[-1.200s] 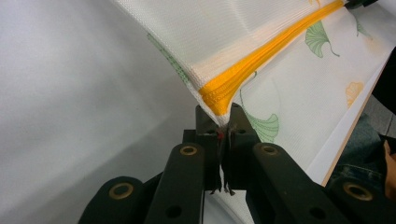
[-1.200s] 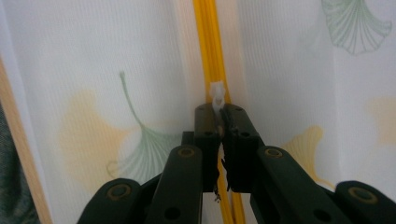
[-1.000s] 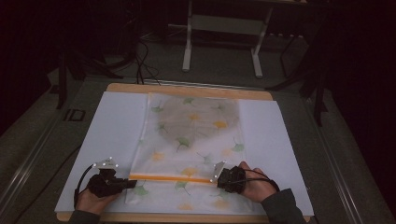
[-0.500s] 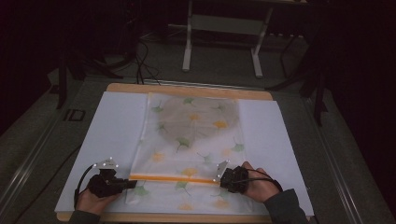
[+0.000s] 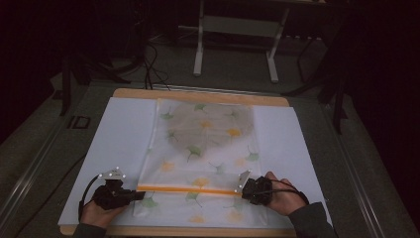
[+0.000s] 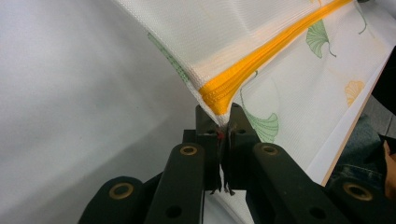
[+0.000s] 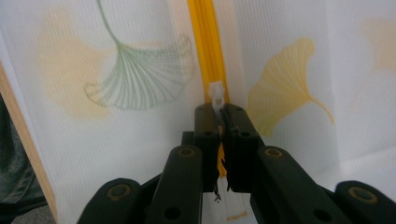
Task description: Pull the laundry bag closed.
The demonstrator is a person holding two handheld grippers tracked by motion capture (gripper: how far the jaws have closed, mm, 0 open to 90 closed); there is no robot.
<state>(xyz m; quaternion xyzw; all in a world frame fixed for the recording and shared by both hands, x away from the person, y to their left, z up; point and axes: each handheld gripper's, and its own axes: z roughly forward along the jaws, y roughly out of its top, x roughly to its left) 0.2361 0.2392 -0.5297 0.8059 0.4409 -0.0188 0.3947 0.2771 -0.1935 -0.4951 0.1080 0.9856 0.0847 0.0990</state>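
Dim room, dark floor with cables and a white metal stand [image 5: 237, 34] beyond the table; wooden table [image 5: 198, 94] covered by a white sheet [image 5: 119, 134], lit from above. On the sheet, a translucent mesh bag [image 5: 203, 144] printed with green and yellow ginkgo leaves, lying lengthwise away from the person, near end toward the table's near edge. Across that near end, an orange zipper band [image 5: 188, 189], long axis running left to right between the two tools.

Left gripper [image 5: 134, 195] at the band's left end, right gripper [image 5: 246, 188] at its right end, each in a hand [image 5: 96, 213] resting near the table edge. In the left gripper view, jaws closed tight on the corner of the bag where the zipper band [image 6: 243, 70] ends, fabric lifted and drawn taut off the sheet. In the right gripper view, jaws pressed together on the band [image 7: 205, 46], with a small white zipper pull [image 7: 216, 95] standing just past the jaw tips.

Judged relation for the next move: zipper axis collinear with the line joining both tools, the pull at the right end and so nearest the right hand; travel of the pull, if intended, leftward along the band toward the left gripper, with the left grip as anchor. Bag mouth open or zipped: cannot be told.
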